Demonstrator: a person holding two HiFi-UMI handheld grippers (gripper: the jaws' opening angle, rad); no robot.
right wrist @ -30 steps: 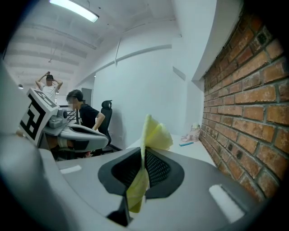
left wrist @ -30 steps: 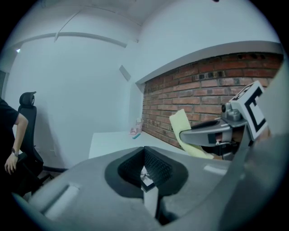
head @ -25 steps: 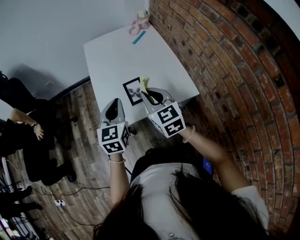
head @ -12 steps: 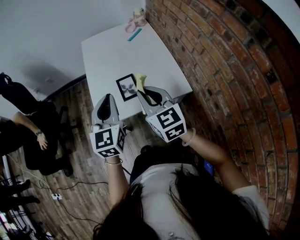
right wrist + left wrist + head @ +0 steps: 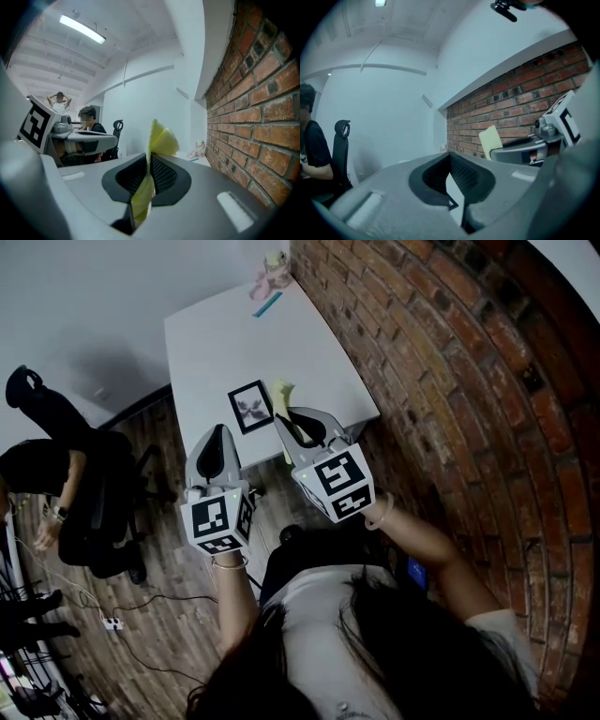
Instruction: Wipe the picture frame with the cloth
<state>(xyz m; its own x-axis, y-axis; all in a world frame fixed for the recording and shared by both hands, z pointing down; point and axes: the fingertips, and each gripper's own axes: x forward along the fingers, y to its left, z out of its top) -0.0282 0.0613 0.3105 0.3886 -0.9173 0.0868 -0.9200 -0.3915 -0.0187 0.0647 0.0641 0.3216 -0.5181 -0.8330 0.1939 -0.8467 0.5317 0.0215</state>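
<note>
**A:** The right tongs (image 5: 283, 420) were pinching the soft yellow cloth (image 5: 281, 391), its folds poking out past the tips!

**B:** And the left tongs (image 5: 217, 433)?

**A:** Pressed together, at nine o'clock of the right pair, by the near edge of the white rectangular counter (image 5: 225, 343).

**B:** Where was the black rectangular picture frame (image 5: 250, 407)?

**A:** Flat on the counter near that edge, at one o'clock of the left tongs. The cloth hung just beside it at three o'clock; touching or not, I couldn't tell.
</note>
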